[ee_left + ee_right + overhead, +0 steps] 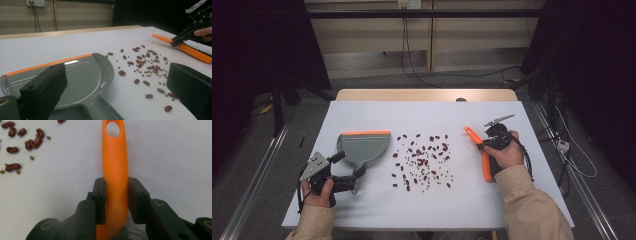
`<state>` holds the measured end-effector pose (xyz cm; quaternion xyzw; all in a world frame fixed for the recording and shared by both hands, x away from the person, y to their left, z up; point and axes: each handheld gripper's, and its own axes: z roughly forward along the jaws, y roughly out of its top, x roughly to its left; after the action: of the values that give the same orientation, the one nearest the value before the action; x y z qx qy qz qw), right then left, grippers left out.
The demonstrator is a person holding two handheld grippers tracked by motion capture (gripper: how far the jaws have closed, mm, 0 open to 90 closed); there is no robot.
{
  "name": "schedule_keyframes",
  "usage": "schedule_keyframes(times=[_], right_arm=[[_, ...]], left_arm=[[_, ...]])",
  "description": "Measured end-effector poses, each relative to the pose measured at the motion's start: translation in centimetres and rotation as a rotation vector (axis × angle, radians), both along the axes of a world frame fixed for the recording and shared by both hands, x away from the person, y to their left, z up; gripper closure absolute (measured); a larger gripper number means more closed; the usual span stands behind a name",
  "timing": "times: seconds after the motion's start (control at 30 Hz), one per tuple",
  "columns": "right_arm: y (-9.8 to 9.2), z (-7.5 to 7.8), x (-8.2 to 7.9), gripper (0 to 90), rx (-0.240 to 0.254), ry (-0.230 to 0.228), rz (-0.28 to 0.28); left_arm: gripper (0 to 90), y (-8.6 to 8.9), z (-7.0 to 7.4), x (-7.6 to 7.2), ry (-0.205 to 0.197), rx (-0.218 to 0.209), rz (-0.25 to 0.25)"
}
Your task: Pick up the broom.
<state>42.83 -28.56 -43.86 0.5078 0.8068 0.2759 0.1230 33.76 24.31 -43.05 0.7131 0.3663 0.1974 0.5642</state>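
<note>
The step in hand looks like picking up the tools to sweep the beans (422, 161), scattered mid-frame on the table (492, 210). The right gripper (116, 200), right of centre in the high view, clamps the orange brush (115, 170) handle. The left gripper (354, 177), lower left, has wide jaws straddling the dustpan (364, 147) handle, not yet pressing. Next, probably: close on that handle, then lift the brush toward the beans.

Even overhead light on the table (362, 210); dark surroundings. Glare on the dustpan (82, 75). Near tongs slightly soft.
</note>
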Motion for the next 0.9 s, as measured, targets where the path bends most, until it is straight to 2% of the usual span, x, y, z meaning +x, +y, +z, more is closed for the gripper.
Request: schedule_keyframes(times=[0.03,0.17,0.2,0.23,0.27,0.3,0.33,0.37,0.4,0.47,0.57,0.67,0.73,0.9], right_arm=[[-0.2,0.3,-0.2,70.8,0.023,-0.018,-0.008],[-1.2,1.9,-1.4,70.8,0.098,-0.139,-0.039],[-1.4,2.3,-1.9,70.8,0.130,-0.177,-0.047],[-1.7,2.8,-2.7,70.8,0.176,-0.239,-0.060],[-1.7,2.8,-2.7,70.8,0.176,-0.239,-0.060],[-2.0,3.3,-3.7,70.7,0.227,-0.308,-0.072],[-2.0,3.3,-3.7,70.7,0.227,-0.308,-0.072],[-2.3,3.6,-4.4,70.7,0.271,-0.360,-0.076],[-2.4,3.8,-4.7,70.7,0.291,-0.390,-0.083],[-2.5,3.9,-4.9,70.7,0.307,-0.400,-0.083],[-2.6,4.1,-5.7,70.7,0.352,-0.466,-0.068],[-2.6,4.1,-6.0,70.7,0.371,-0.490,-0.058],[-2.6,4.3,-6.4,70.7,0.395,-0.507,-0.057],[-2.4,4.8,-6.8,70.7,0.414,-0.546,-0.040]], left_arm=[[2.9,-0.1,0.0,0.0,-0.001,0.001,0.002],[2.9,-0.2,0.3,-0.1,-0.009,0.002,0.005],[2.9,-0.2,0.4,-0.1,-0.016,0.003,0.006],[2.9,-0.2,0.5,-0.1,-0.021,0.002,0.010],[2.9,-0.3,0.7,-0.1,-0.025,-0.004,0.012],[2.9,-0.3,0.9,-0.2,-0.028,-0.011,0.013],[2.9,-0.3,1.0,-0.2,-0.030,-0.010,0.010],[2.9,-0.5,1.1,-0.2,-0.029,-0.016,0.011],[2.9,-0.6,1.2,-0.2,-0.033,-0.017,0.007],[2.9,-0.8,1.3,-0.2,-0.029,-0.024,0.003],[2.9,-1.1,1.7,-0.2,-0.036,-0.032,-0.001],[2.9,-1.2,2.2,-0.3,-0.053,-0.030,-0.003],[2.9,-1.4,2.4,-0.3,-0.055,-0.033,-0.001],[2.9,-2.0,2.8,-0.3,-0.047,-0.040,-0.022]])
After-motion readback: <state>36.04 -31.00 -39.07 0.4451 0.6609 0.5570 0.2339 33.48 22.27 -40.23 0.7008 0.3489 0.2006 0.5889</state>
